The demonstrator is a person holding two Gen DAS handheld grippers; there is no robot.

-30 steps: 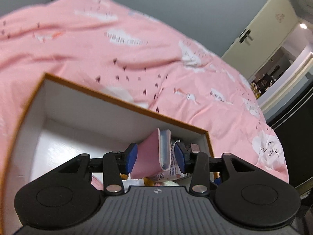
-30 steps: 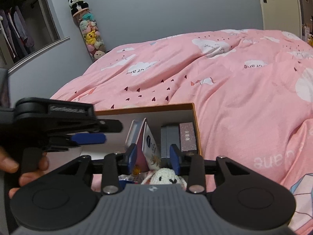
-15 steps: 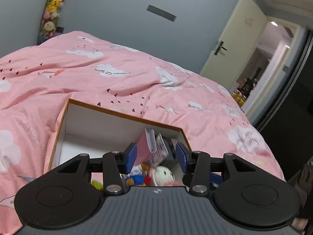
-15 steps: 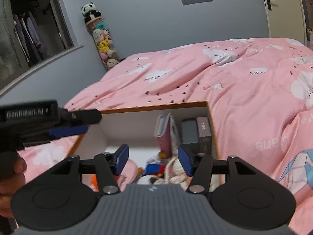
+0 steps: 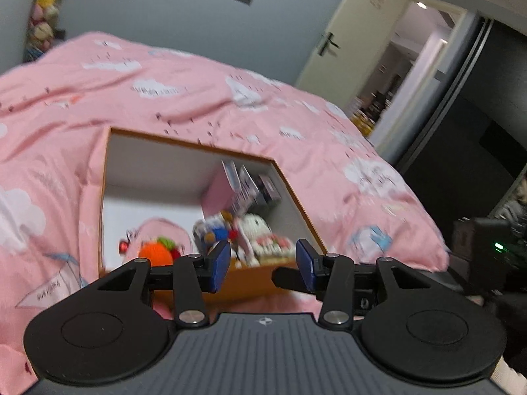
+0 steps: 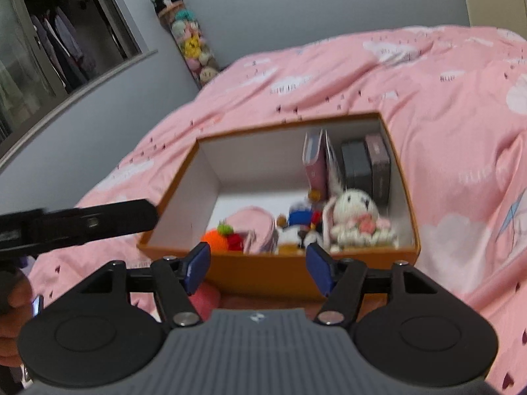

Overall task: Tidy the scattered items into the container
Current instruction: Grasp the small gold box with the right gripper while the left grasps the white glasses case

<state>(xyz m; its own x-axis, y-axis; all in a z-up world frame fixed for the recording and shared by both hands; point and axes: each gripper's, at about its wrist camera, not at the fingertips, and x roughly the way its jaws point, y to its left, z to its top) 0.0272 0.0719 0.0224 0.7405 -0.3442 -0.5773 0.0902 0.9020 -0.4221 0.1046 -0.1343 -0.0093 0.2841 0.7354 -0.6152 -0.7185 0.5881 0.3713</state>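
Box (image 5: 298,197) is sitting on the pink bedding (image 5: 164,98) ahead of my left gripper (image 5: 260,265) — my jaws are standing partly apart with nothing between them. Inside, toys and upright books (image 5: 230,187) are crowding its right half. From my right gripper (image 6: 255,266), the same box (image 6: 273,271) is lying just beyond my blue pads (image 6: 197,265) — these jaws are opening, holding nothing, the knitted rabbit (image 6: 357,219) lying inside.

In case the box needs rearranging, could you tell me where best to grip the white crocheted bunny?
Probably by the bunny's round head, coming straight down from above: it sits upright against the box's near wall, with toys and boxes close alongside, so only its top looks clear.
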